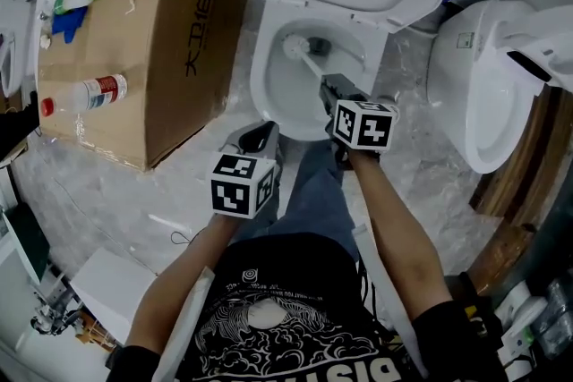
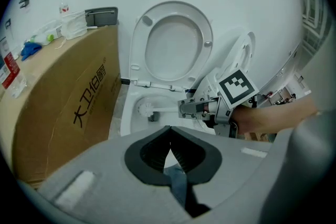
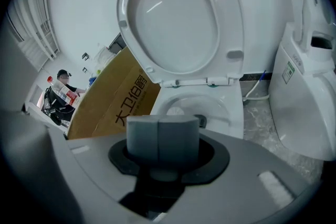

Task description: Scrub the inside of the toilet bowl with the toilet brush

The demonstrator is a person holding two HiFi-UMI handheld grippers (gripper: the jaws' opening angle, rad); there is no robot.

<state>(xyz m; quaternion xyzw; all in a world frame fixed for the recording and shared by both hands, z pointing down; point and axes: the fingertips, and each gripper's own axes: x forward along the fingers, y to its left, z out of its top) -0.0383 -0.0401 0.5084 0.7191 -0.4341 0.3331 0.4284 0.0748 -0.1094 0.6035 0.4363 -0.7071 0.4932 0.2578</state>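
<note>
Over toilet bowl (image 1: 260, 78) | right claw (image 1: 330, 86) outstretched, clamped on toilet brush (image 1: 299, 46) | left claw (image 1: 263, 135) nearer body, closed, empty

Box (image 1: 152, 40) stood at left on marbled floor (image 1: 116, 201); red-capped bottle (image 1: 89, 91) lay flat on its top; blue item (image 1: 70, 21) and white clutter sat further back; spare toilet (image 1: 483, 76) stood at right.

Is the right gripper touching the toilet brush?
Touching. The left gripper view shows the toilet brush handle running straight into the right gripper, jaws shut on it.
</note>
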